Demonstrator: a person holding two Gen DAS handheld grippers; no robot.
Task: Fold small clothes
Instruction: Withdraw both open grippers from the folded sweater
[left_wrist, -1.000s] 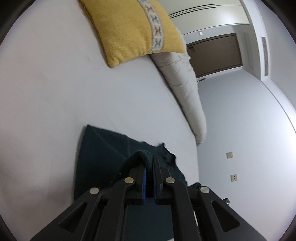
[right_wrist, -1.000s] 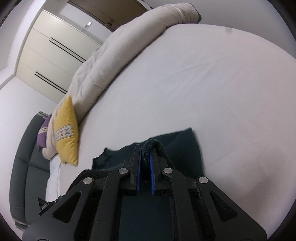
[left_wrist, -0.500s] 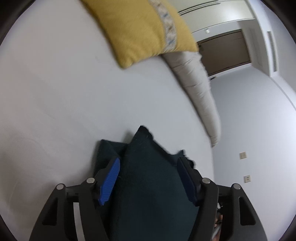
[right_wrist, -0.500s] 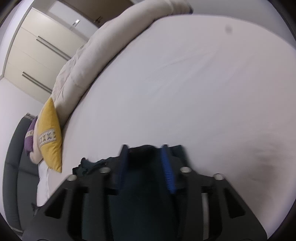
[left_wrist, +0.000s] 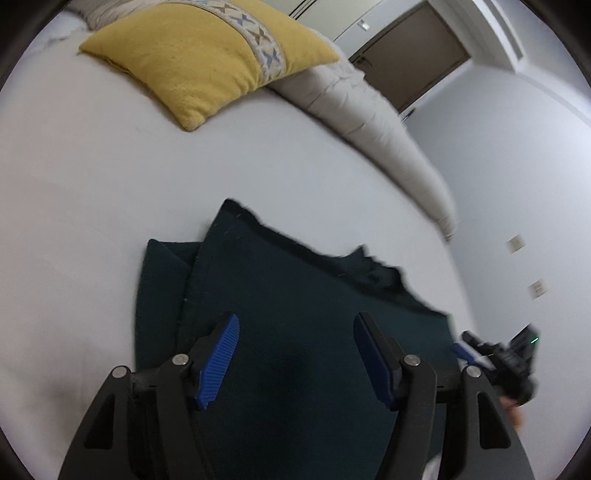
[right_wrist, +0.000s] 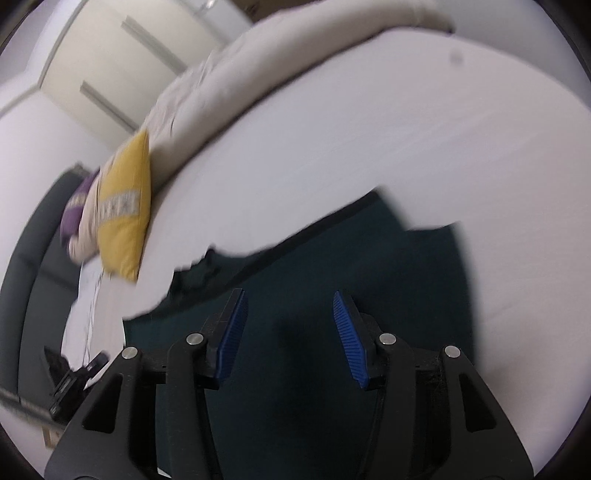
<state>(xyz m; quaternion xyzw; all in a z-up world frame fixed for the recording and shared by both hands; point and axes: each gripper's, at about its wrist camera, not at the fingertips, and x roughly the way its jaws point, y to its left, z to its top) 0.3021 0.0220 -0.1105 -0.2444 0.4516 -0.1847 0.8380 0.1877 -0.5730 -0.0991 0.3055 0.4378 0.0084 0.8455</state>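
Bed (left_wrist: 92, 177): white sheet, spread smooth.
Garment (left_wrist: 295, 314): dark green cloth, folded over itself, lying flat on the bed below both grippers.
Left gripper (left_wrist: 295, 354): jaws wide, blue pads apart, nothing clamped.
Right gripper (right_wrist: 288, 328): jaws parted and empty, above the garment; this view is blurred.
Cushion (left_wrist: 207, 55): yellow, patterned band, at the bed's far side.
Duvet (left_wrist: 373, 122): beige, rolled along the far edge.
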